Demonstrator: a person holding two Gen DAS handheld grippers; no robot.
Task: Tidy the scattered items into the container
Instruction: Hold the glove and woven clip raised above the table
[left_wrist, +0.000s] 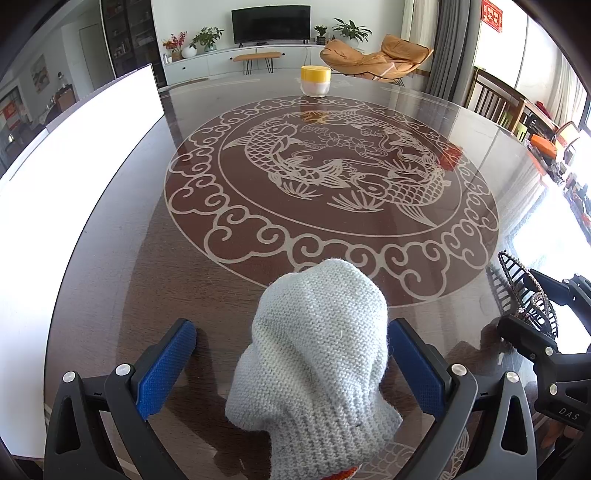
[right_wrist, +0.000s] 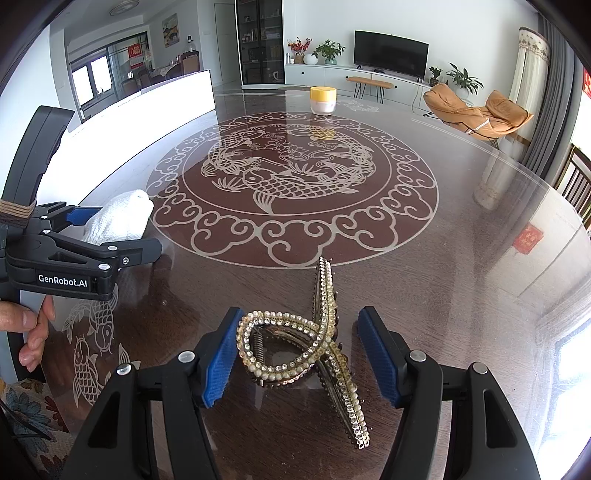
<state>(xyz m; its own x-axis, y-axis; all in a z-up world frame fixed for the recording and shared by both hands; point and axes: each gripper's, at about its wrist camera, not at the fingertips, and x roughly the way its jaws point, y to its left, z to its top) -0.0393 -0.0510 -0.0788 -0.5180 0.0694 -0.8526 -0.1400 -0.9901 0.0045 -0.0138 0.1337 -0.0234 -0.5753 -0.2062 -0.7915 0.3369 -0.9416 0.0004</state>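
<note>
We have 2 scattered items in front of us on the dark glass-topped table (left_wrist: 122, 280). The knitted sock (left_wrist: 317, 354) lies between the pads of our left gripper (left_wrist: 291, 369), whose jaws stand apart; the right-hand pad (left_wrist: 413, 373) looks to be just against the wool, the other pad well clear, so nothing is clamped. The sock is soft, light and floppy, we judge; it will sag and fold wherever we pinch it, so a grip across its thick middle should gather enough knit to hold.

The rhinestone hair claw (right_wrist: 314, 347) sits between the pads of our right gripper (right_wrist: 299, 358), its jaws likewise apart and not pressing on it. We judge it light but stiff, with hard, smooth beaded curves that could skid off the pads, thin teeth that could snap, and a spring hinge (right_wrist: 258, 349) that will open if squeezed at the tails. We would take it across the crossed body near the hinge, closing gently.

The only likely container is the yellow-lidded jar (left_wrist: 315, 80) at the table's far side, well apart from both items; whether it is meant, we cannot tell.
</note>
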